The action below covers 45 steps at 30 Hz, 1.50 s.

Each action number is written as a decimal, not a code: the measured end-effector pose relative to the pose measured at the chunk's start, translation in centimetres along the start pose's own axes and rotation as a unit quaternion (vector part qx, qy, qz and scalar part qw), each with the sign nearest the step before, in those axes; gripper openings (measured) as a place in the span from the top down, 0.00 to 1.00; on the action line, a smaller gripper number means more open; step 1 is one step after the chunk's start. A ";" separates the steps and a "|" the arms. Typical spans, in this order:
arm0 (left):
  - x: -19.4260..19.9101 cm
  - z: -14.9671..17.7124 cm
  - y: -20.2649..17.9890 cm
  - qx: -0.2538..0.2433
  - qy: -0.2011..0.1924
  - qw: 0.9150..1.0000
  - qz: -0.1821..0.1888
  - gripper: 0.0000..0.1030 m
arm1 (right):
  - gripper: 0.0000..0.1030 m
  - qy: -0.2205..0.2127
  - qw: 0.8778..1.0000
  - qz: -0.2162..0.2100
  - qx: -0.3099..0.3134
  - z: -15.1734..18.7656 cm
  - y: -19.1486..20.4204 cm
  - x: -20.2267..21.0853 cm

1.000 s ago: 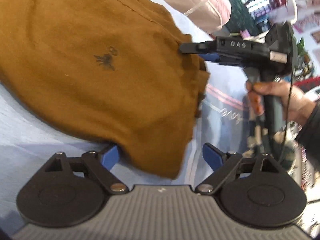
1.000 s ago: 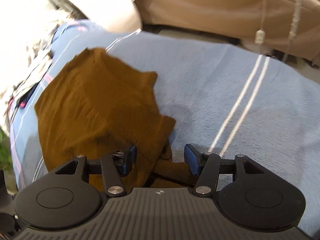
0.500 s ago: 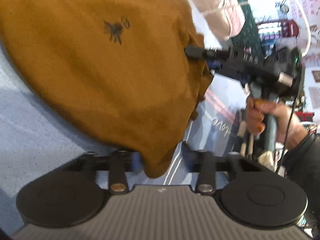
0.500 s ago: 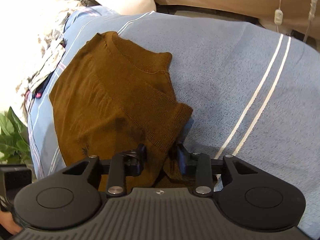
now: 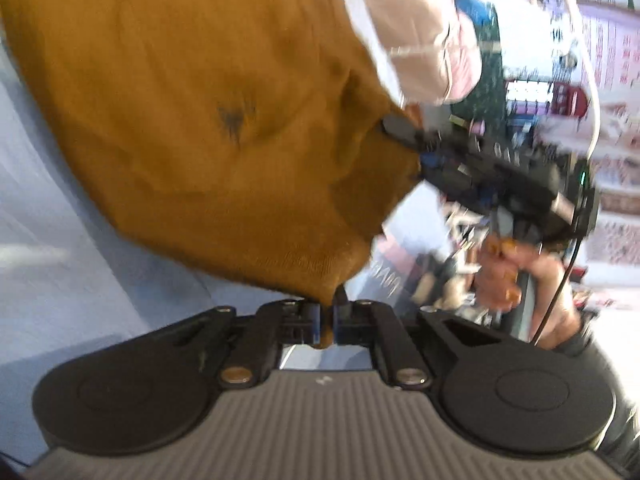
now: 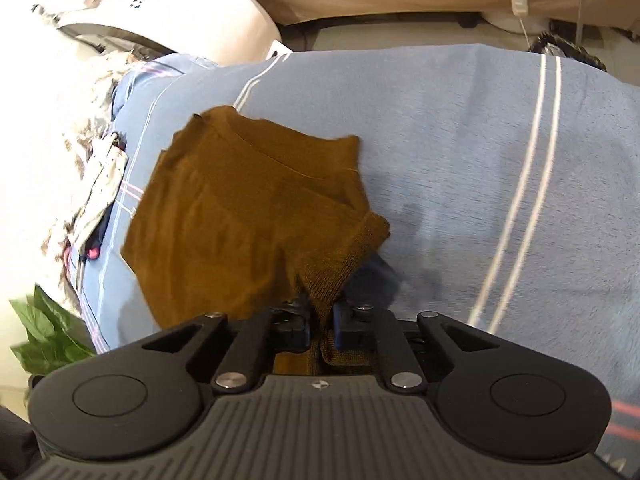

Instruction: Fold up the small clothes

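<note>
With my left claw [image 5: 326, 322] clamped tight on one corner of the brown shirt [image 6: 248, 216] on the blue blanket [image 6: 460, 152] and my right claw [image 6: 322, 326] closing on its ribbed cuff, a thin pinch could slip when lifted.

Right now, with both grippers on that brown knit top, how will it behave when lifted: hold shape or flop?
Likely floppy: the brown knit top already bunches and creases where the right gripper is closing on its sleeve. Probably light, since thin fabric fits in the shut left gripper. It may drag on the blue blanket, whose nap looks fuzzy.
</note>
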<state>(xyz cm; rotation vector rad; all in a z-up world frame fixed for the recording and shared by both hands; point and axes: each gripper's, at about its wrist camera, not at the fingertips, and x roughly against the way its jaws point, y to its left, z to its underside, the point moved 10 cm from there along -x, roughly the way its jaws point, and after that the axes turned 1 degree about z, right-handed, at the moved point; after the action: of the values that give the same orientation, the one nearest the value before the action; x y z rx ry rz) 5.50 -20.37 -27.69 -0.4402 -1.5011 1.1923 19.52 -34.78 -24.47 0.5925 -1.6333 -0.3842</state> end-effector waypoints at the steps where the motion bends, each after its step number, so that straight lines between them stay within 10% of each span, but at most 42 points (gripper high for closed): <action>1: 1.2 -1.1 0.2 0.013 -0.008 1.000 0.004 0.95 | 0.83 -0.002 1.000 -0.007 -0.010 -0.5 1.0 0.1; 8: 12.1 -9.9 5.1 0.073 -0.089 0.993 -0.010 0.95 | 0.83 -0.012 0.997 -0.054 -0.058 -5.8 10.7 -3.3; 18: 24.2 -19.5 13.1 0.111 -0.165 0.979 -0.048 0.94 | 0.77 0.009 0.992 0.003 -0.125 -10.4 17.4 -15.8; 23: 27.9 -21.1 13.6 0.058 -0.185 0.977 -0.090 0.50 | 0.37 -0.058 0.987 -0.040 -0.145 -12.3 19.2 -15.9; 26: 30.5 -21.6 12.4 -0.035 -0.180 0.975 -0.126 0.45 | 0.37 -0.098 0.986 -0.071 -0.119 -13.0 20.7 -14.1; 30: 30.0 -20.5 6.9 -0.245 -0.163 0.935 -0.197 0.15 | 0.37 -0.141 0.987 -0.037 -0.072 -12.7 20.5 -10.9; 35: 25.9 -16.5 0.9 -0.483 -0.084 0.855 -0.169 0.24 | 0.44 -0.183 0.979 0.064 0.056 -10.0 18.9 -7.4; 37: 24.4 -15.5 0.9 -0.521 -0.042 0.836 -0.166 0.36 | 0.66 -0.161 0.975 0.110 0.107 -8.7 17.8 -7.9; 45: 22.7 -20.8 6.1 -0.499 -0.030 0.818 -0.285 0.42 | 0.69 -0.056 0.986 0.062 0.143 -6.8 18.3 -14.8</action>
<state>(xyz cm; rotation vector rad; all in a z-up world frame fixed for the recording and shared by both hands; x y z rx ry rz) 14.87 9.34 -23.69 -0.5662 -2.0475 -0.1376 24.42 -10.79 -25.10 0.6882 -1.8399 -0.0912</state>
